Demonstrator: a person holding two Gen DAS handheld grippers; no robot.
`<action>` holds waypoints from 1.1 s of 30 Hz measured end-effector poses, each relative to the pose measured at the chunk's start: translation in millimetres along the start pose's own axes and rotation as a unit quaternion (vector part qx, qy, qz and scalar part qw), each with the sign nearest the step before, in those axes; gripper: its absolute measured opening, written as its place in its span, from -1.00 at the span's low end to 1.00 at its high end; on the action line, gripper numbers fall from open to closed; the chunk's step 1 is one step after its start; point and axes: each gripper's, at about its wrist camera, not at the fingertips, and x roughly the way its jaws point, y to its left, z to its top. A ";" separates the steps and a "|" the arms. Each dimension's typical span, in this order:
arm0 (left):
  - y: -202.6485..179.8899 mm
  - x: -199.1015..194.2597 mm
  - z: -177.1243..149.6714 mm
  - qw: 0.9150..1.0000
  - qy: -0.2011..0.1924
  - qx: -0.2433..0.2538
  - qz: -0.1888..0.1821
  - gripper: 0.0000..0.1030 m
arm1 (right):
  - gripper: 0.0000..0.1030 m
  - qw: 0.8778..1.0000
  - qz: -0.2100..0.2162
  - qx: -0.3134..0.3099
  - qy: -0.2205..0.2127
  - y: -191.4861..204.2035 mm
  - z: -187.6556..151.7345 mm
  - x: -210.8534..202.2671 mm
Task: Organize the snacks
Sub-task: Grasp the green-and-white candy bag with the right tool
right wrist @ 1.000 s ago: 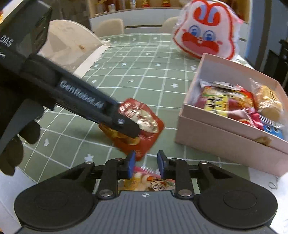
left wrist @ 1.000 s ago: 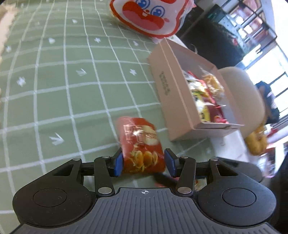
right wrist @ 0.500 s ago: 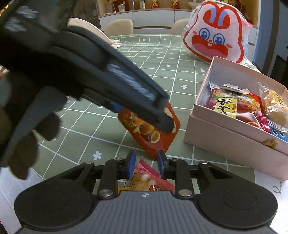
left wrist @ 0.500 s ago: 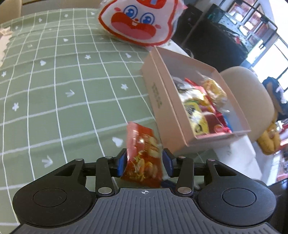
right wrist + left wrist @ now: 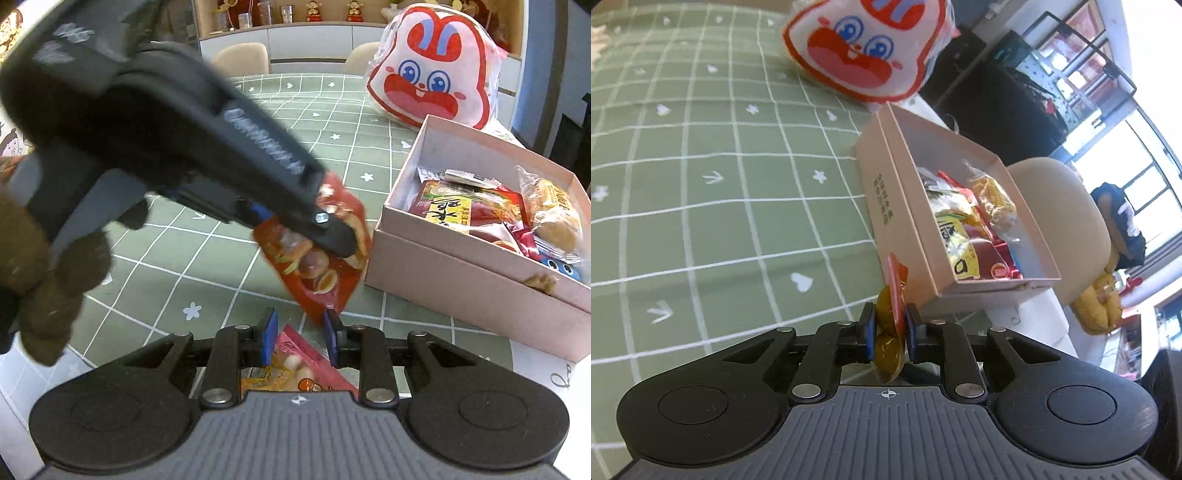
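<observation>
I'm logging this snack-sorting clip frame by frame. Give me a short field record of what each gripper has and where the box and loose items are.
left gripper: jaws closing on the red snack packet, lifted off the cloth
right gripper: jaws around a pink snack packet; grip unclear
box: pink, open, right of red packet, holds several snacks
rabbit-face bag: behind box
surface: green checked tablecloth

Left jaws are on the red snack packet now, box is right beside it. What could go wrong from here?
The left gripper jaws are closing on the red packet edge-on, near one end; it may slip or swing when carried. The pink box already looks crowded, so it may sit proud. The right gripper with its pink packet is close: collision risk.
</observation>
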 end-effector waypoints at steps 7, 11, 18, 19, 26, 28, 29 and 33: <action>7.1 -45.1 -20.6 0.998 -0.013 0.028 0.054 -0.62 | -0.23 0.999 0.003 -0.028 -0.024 9.7 -0.5 -23.0; 15.2 -36.6 -28.2 0.998 -0.003 0.019 0.059 -0.61 | 0.28 0.999 -0.010 -0.012 -0.034 -6.2 -7.8 -48.0; 16.6 -16.5 -29.7 0.999 0.000 0.006 0.038 -0.60 | 0.34 0.999 -0.012 0.030 0.011 -6.4 -27.3 -61.1; 18.6 -16.3 -29.8 0.999 0.001 0.001 0.035 -0.60 | 0.34 0.999 -0.017 0.029 0.015 0.1 -28.0 -58.7; 33.7 -46.6 -46.3 0.999 -0.005 -0.010 0.053 -0.61 | 0.34 0.991 -0.044 0.115 0.043 10.5 -26.6 -45.9; 40.5 -56.7 -54.0 0.998 -0.001 -0.015 0.056 -0.61 | 0.35 0.986 -0.051 0.153 0.048 11.9 -27.2 -39.2; 44.8 -61.9 -58.8 0.998 0.002 -0.020 0.056 -0.61 | 0.35 0.983 -0.057 0.167 0.049 14.2 -28.3 -34.6; 53.6 -76.1 -72.0 0.998 0.011 -0.020 0.050 -0.61 | 0.53 0.975 -0.105 0.192 0.026 30.8 -29.3 -22.8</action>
